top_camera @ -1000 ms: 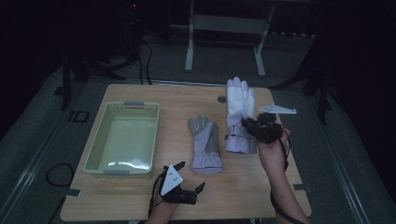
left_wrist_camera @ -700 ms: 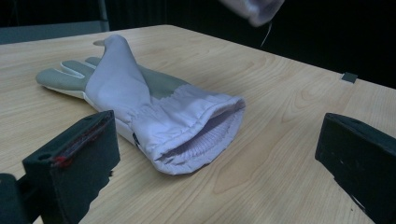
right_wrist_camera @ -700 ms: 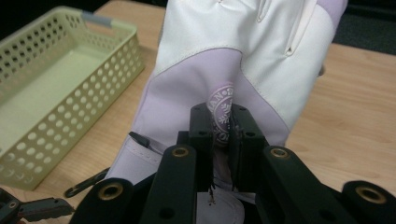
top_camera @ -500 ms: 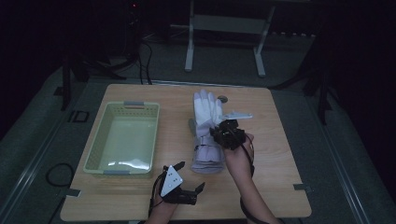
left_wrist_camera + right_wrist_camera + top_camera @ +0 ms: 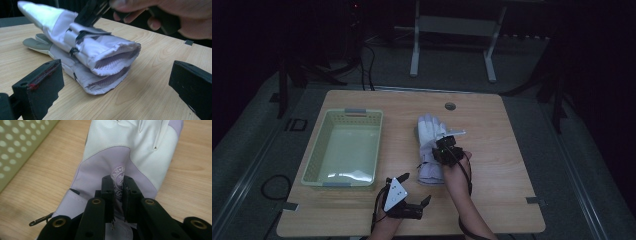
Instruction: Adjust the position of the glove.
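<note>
Dim room, wooden table (image 5: 512,150): right gripper (image 5: 443,149) pinches the top glove (image 5: 429,131) stacked on the lower glove (image 5: 100,85) beside the basket (image 5: 343,150), left gripper (image 5: 414,192) spread, near the front edge.

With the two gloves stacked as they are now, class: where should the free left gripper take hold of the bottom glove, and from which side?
Grip the bottom glove at its open cuff, coming in level from the cuff end. That edge faces the left gripper, sticks out beneath the top glove, and its open mouth offers a lip.

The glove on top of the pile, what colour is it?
The top glove is white with pale lilac panels, clearest in the right gripper view.
</note>
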Action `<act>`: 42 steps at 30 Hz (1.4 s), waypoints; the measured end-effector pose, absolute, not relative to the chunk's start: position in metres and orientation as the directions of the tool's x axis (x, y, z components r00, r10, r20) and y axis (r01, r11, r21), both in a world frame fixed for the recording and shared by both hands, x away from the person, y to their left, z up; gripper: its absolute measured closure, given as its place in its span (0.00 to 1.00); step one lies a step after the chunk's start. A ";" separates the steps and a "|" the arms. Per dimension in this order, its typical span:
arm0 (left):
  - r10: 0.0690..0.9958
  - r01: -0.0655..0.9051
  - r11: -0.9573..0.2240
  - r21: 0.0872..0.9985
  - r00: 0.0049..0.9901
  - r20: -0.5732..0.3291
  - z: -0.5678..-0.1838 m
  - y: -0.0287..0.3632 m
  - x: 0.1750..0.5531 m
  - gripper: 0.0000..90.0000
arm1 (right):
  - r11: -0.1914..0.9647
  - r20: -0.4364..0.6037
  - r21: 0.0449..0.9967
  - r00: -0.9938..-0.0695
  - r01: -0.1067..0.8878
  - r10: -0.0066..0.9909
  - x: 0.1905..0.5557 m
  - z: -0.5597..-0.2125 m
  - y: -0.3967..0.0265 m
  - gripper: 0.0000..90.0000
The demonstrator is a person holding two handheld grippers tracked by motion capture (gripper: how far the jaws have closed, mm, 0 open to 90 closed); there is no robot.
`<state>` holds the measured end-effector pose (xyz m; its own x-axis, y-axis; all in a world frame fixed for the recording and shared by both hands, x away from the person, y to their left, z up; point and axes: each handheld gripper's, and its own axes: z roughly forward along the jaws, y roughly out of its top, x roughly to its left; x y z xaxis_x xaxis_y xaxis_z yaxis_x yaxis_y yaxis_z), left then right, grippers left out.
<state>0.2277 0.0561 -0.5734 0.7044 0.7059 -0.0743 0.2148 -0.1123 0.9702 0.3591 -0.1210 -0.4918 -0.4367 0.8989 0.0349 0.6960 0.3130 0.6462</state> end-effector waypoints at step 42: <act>0.695 0.230 -0.119 0.966 0.714 -0.085 -0.574 0.055 0.230 0.00 | 0.315 0.071 0.794 -0.595 0.519 0.800 0.361 -0.485 -0.187 0.15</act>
<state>0.2297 0.0555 -0.5739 0.7136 0.6954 -0.0846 0.2302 -0.1187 0.9659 0.3607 -0.1872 -0.4847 -0.5955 0.8002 0.0714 0.5192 0.3155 0.7943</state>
